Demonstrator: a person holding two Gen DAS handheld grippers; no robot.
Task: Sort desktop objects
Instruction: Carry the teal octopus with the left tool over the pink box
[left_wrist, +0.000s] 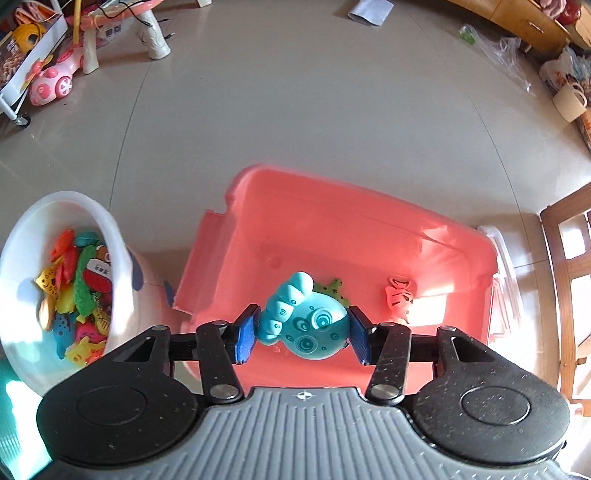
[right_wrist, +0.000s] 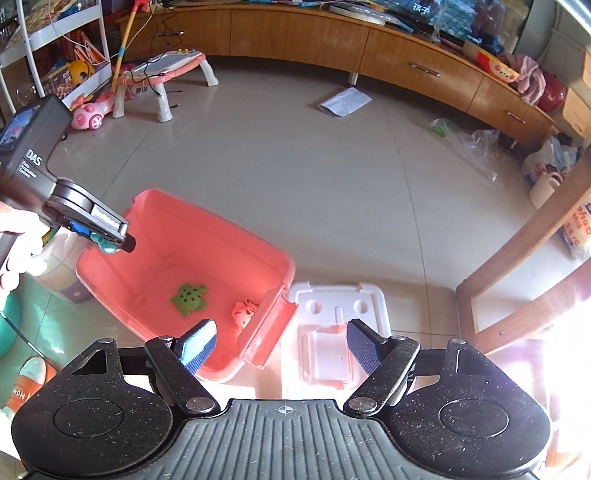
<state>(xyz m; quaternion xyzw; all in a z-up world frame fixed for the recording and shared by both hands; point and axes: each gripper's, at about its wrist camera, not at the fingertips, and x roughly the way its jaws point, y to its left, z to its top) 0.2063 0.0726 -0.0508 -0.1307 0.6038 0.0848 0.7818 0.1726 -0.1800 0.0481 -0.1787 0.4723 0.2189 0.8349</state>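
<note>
My left gripper (left_wrist: 302, 334) is shut on a teal toy fish (left_wrist: 308, 325) with ring patterns and holds it above the near-left rim of the pink bin (left_wrist: 332, 206). The left gripper also shows in the right wrist view (right_wrist: 110, 240), over the bin's left rim. In the bin (right_wrist: 207, 229) lie a green turtle toy (right_wrist: 188, 298) and a pink fish toy (right_wrist: 244, 313), also seen in the left wrist view (left_wrist: 398, 300). My right gripper (right_wrist: 282, 347) is open and empty, above the bin's right corner and its white lid (right_wrist: 338, 314).
A white bowl (left_wrist: 22, 236) holding several colourful toy fish stands left of the bin. The bin sits on a tiled floor. A pink toy table (right_wrist: 166, 70), a pink toy car (right_wrist: 92, 110), a wooden cabinet (right_wrist: 369, 48), bags and a wooden chair frame (right_wrist: 517, 251) surround it.
</note>
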